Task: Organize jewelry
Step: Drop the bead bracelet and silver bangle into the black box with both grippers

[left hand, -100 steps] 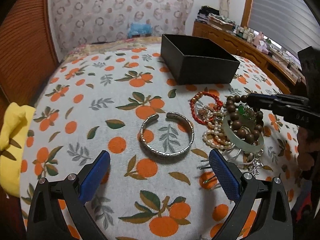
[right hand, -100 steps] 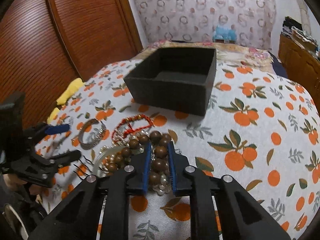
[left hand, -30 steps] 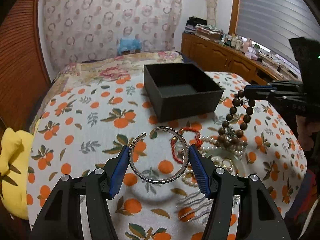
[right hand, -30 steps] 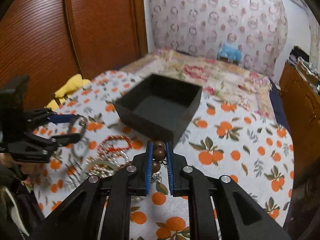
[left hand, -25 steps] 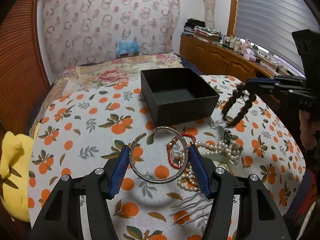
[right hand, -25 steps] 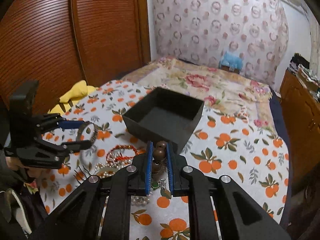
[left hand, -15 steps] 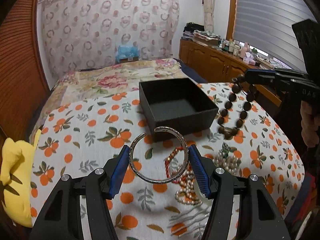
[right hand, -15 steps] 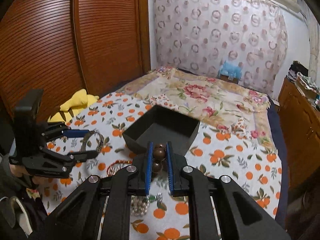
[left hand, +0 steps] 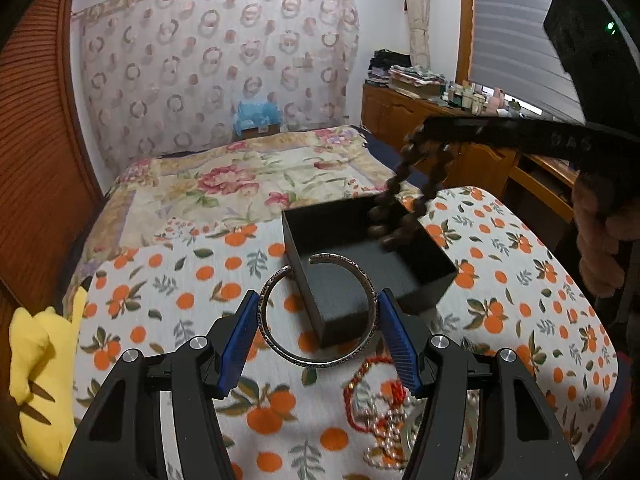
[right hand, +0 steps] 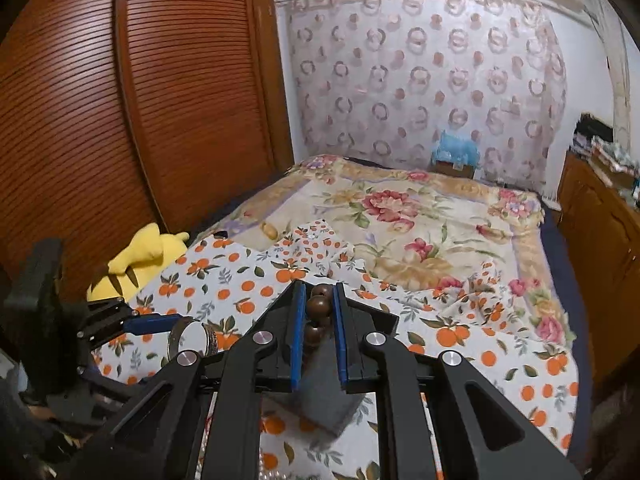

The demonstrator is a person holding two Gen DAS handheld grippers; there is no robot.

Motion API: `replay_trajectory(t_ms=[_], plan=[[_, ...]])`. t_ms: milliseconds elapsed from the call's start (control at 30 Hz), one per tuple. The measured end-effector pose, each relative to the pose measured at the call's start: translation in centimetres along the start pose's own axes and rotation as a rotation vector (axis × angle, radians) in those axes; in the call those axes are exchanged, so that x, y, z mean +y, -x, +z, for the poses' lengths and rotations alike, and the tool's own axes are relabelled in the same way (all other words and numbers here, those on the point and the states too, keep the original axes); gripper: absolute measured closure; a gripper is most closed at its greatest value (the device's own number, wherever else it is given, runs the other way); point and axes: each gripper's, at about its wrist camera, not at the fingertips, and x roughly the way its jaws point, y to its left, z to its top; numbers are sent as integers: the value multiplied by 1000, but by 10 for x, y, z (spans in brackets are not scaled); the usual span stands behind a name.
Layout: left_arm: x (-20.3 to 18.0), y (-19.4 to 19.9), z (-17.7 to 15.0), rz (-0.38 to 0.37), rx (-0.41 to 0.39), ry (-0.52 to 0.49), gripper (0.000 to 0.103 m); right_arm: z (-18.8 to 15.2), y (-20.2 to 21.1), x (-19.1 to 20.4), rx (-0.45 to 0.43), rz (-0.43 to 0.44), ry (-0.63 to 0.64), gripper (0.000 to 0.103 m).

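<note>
Two grippers are in play, each holding one piece of jewelry near the black box (left hand: pixel 360 248).

From the left wrist view, the left gripper (left hand: pixel 318 332) has its blue pads pressed against the two sides of an open silver bangle (left hand: pixel 318 312), which is held in the air on the near side of the box, its gap toward the box. The box sits open on the orange-print cloth (left hand: pixel 168 280), its dark inside visible. Above the far right corner of the box, the right gripper (left hand: pixel 440 126) reaches in from the right, gripped by a person's hand (left hand: pixel 600 236); a loop of brown wooden beads (left hand: pixel 400 204) hangs blurred from its tip down over the box's opening. On the near right side of the box, a tangle of red cord and pearl strands (left hand: pixel 380 404) lies on the cloth. A yellow plush toy (left hand: pixel 36 376) lies far left of the box.

From the right wrist view, the right gripper (right hand: pixel 318 316) has its jaws nearly together, clamped on the wooden beads (right hand: pixel 318 306). The box (right hand: pixel 328 396) lies directly below, mostly hidden behind the fingers. Left of the box, the left gripper (right hand: pixel 160 326) holds the bangle (right hand: pixel 192 338) edge-on.
</note>
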Motion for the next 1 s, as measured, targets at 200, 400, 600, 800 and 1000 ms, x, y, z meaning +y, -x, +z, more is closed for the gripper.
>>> replay_trajectory(t_ms=[200,400,600,800,1000], plan=[[-5,-15,14,1,7,-12,45,-20,-23,-13,57,-24,-44,85],[-21,-37,24,1,25,-53,45,-47,-13,-26,65,-35,-64,82],[-36,-59,33,4,34,-74,44,-78,9,-31,65,-60,-67,78],[-42,-57,27,0,39,-77,33,-105,29,-28,56,-64,-71,78],[-41,-28,-1,-22,47,-65,33,-137,52,-7,34,-36,-84,78]])
